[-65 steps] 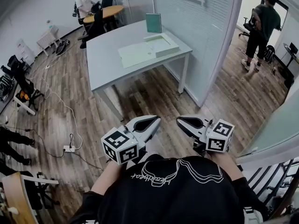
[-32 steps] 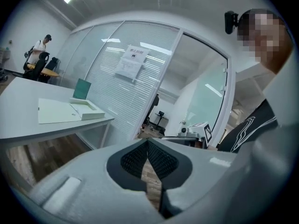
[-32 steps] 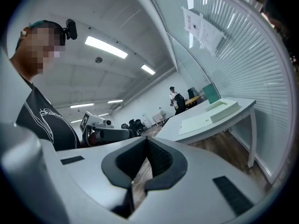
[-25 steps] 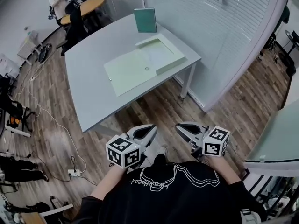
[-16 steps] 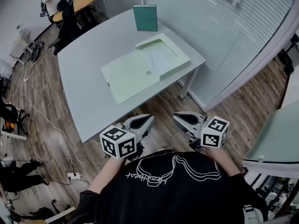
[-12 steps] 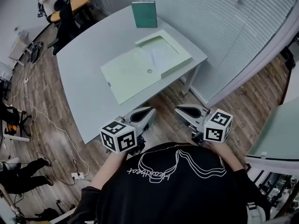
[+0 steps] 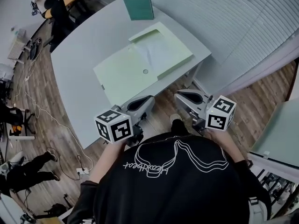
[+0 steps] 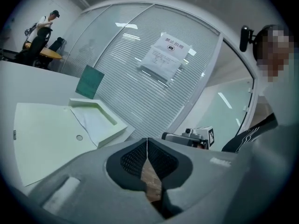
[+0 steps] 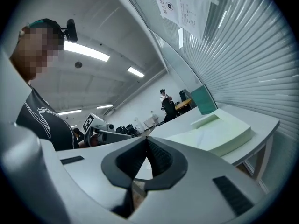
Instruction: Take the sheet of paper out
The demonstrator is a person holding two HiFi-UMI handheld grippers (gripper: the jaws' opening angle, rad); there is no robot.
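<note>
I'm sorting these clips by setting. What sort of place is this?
Probably an office: a grey desk stands beside a glass partition with blinds, an open pale-green file box lies on the desk, and a printed notice hangs on the glass.

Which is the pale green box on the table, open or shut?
Open. Its lid lies flat beside the tray; a white sheet shows inside.

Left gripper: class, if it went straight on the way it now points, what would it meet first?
The left gripper would probably meet the grey table at its front edge first, beside the open pale-green folder; depth is unclear.
</note>
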